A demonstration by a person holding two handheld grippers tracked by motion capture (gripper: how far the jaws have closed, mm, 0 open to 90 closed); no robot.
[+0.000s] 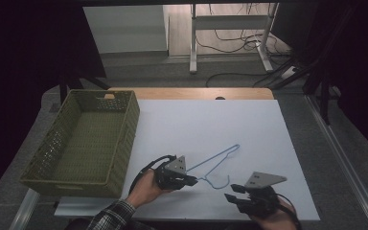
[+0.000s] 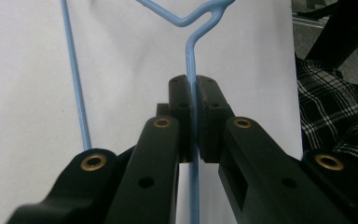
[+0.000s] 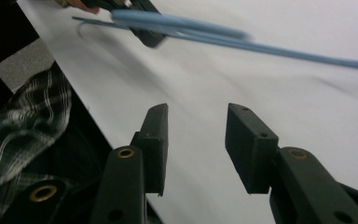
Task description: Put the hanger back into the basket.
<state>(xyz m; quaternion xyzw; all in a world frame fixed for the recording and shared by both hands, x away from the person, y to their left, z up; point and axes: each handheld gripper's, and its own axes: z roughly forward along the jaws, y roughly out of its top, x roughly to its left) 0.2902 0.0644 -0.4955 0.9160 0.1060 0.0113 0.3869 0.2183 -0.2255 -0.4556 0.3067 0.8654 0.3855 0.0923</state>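
Clamping the blue wire hanger (image 2: pixel 192 70) with my left gripper (image 1: pixel 191 180): the pads are pressed together on the straight neck wire just below the twist, and in the left gripper view the wire runs up between them, bends, and joins the shoulder. A second length of the same wire runs down the left side of that view, clear of my jaws.

From the high view the hanger (image 1: pixel 215 163) sits over the white sheet (image 1: pixel 211 120) near the front edge. Its long triangle reaches away toward the far right, its hook curls toward me, between my two grippers. Whether the far corner rests on the sheet I cannot tell.

My right gripper (image 1: pixel 232 192) is near the front edge of the sheet, right of the hook and apart from it. Its jaws stand parted with nothing between them; in the right gripper view bare white sheet shows through the gap, and the hanger (image 3: pixel 223 35) crosses the top of that view, blurred, well beyond the tips. My left gripper (image 3: pixel 144 32) shows there too, dark, gripping the wire.

A green woven basket (image 1: pixel 62 143) stands at the left of the table, beside the sheet. Plaid sleeve (image 1: pixel 110 215) on my left forearm.
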